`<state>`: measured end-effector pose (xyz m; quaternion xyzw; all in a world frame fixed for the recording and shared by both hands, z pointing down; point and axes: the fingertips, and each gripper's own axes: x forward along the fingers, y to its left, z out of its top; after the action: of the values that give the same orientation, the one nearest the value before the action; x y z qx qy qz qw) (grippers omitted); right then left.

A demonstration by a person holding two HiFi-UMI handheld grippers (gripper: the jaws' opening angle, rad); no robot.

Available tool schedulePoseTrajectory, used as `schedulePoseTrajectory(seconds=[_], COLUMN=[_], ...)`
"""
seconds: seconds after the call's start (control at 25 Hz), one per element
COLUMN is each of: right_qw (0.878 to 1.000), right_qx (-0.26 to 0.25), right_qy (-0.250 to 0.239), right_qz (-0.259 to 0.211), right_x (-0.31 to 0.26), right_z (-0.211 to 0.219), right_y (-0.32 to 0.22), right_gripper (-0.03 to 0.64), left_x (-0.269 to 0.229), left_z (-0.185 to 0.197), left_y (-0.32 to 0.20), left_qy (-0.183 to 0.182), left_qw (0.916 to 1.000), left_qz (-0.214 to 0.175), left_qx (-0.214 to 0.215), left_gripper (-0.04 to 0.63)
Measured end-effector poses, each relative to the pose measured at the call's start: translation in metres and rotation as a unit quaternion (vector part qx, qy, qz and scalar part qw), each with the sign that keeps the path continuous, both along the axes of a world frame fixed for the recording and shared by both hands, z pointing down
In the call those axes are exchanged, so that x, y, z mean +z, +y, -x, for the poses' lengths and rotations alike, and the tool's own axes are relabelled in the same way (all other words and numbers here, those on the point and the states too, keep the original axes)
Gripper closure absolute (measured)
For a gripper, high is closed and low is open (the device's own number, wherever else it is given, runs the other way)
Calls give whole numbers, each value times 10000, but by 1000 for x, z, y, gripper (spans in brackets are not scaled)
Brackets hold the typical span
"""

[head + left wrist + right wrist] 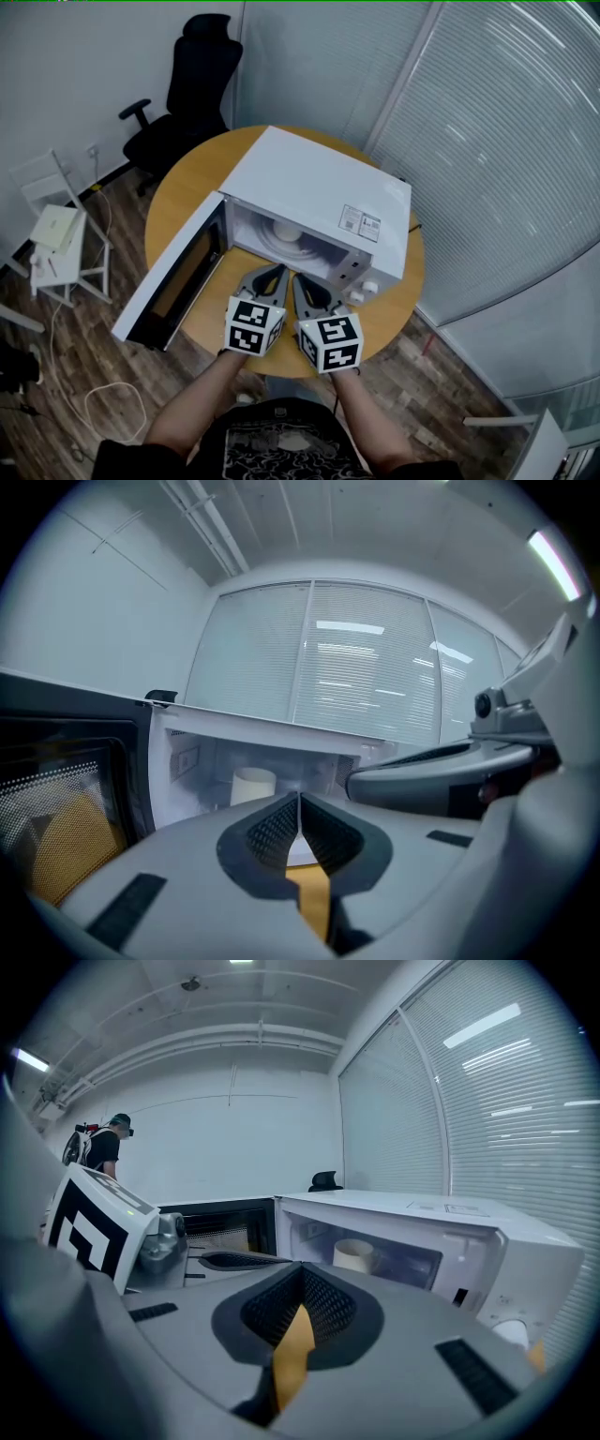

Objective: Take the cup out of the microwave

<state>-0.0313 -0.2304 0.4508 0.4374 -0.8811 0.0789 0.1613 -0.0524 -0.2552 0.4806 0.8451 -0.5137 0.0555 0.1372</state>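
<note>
A white microwave (319, 192) stands on the round wooden table (187, 178) with its door (173, 281) swung open to the left. Inside it a pale cup (286, 230) stands on the turntable. The cup (253, 785) shows in the left gripper view just left of the jaw tips, and the cup (354, 1254) shows in the right gripper view a little to their right. My left gripper (278, 272) and right gripper (298, 279) hover side by side in front of the oven opening, apart from the cup. Both are shut with nothing between the jaws.
A black office chair (183, 94) stands behind the table. A small white side table (61, 239) with papers is at the left. Window blinds (487, 141) run along the right. A person (103, 1147) stands far off in the right gripper view.
</note>
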Motion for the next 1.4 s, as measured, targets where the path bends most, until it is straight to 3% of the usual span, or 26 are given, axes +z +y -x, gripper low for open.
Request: schedulePoseTrajectory(seconds=[0.68, 1.4], right_qw=[10000, 9997], right_qx=[4, -51], right_qy=[44, 101], right_qz=[43, 226], right_x=[15, 38], right_z=[-15, -7], right_y=[-54, -84], right_gripper=[601, 600], left_x=[23, 62], left_z=[-9, 0], left_y=[-73, -120], left_qy=[-73, -98], left_qw=[9999, 9998], left_qz=[-95, -7], left_qx=[-20, 150], left_gripper=[581, 381])
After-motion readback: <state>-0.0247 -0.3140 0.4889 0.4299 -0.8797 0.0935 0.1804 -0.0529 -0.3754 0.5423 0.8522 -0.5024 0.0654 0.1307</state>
